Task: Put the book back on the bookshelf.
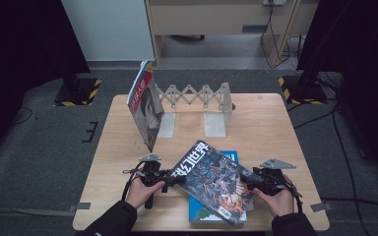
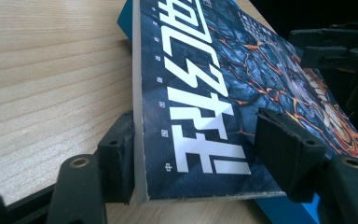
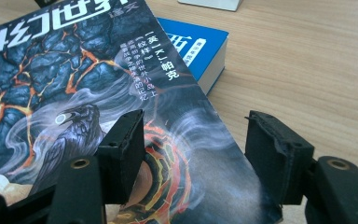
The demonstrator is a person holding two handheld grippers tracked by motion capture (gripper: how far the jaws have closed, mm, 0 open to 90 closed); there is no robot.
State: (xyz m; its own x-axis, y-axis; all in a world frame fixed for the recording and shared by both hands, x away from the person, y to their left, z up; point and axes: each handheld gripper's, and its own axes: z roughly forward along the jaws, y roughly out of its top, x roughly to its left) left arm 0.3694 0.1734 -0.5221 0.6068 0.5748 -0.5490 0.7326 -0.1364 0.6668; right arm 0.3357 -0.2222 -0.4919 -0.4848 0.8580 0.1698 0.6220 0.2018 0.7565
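At the near edge of the table, both hands come in low, one at each side of a dark magazine. The magazine lies tilted on top of a blue book. The left gripper points sideways at the magazine's corner, and its jaws stand apart, one at the thick edge and one over the cover. The right gripper points back the other way, jaws apart over the cover. I cannot tell if either one squeezes. Farther back, another magazine leans against a grey rack.
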